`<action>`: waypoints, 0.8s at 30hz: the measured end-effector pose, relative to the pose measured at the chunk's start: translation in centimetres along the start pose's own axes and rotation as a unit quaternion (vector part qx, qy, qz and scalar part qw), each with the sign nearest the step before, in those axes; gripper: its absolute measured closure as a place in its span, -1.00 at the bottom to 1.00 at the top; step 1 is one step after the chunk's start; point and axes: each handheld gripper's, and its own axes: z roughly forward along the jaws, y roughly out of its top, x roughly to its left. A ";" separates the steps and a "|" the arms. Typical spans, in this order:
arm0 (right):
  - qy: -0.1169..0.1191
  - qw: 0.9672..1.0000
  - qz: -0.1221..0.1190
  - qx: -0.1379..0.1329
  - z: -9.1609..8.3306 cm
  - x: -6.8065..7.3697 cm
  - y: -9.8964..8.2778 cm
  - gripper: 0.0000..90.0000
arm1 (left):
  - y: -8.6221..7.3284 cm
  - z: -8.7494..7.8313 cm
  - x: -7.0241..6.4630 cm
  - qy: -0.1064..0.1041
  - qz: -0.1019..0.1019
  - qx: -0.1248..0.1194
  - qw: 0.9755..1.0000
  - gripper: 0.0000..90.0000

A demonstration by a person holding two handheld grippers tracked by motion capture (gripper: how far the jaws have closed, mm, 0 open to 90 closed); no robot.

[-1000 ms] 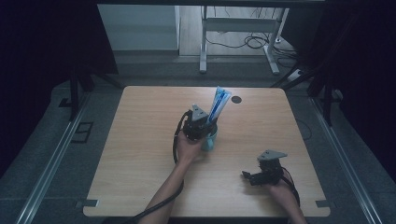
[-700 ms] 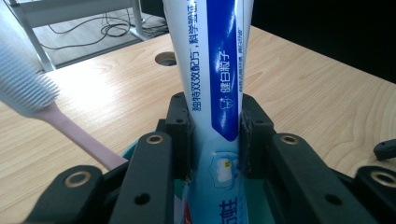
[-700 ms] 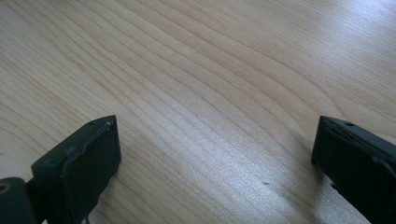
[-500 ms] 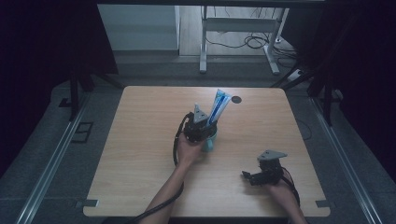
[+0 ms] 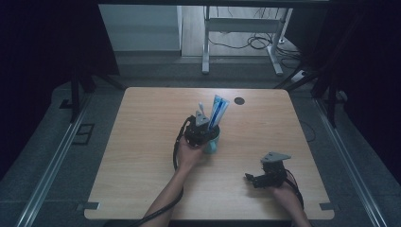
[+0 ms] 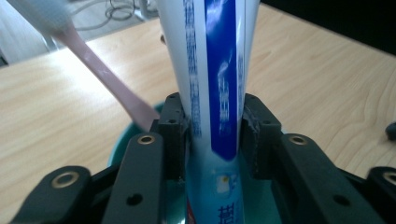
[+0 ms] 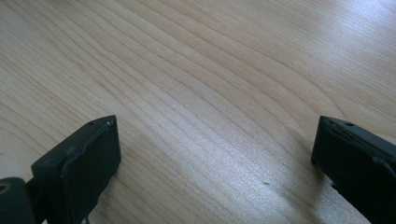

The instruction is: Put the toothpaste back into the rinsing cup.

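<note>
Toothpaste, a blue-and-white plastic tube (image 6: 212, 84), stands upright in a round teal cup (image 5: 212, 142) at the centre of the wooden counter (image 5: 142, 156). Left hand-held gripper (image 6: 212, 135) has just been opening, jaws flanking the tube, contact unclear. Right hand-held gripper (image 7: 215, 154), lower right, is open over bare wood.
</note>
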 end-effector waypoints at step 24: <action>0.000 1.000 0.000 0.000 0.0 0.0 0.0 -0.98 | 0.2 -1.3 -0.2 -0.006 0.009 -0.009 1.000 -0.25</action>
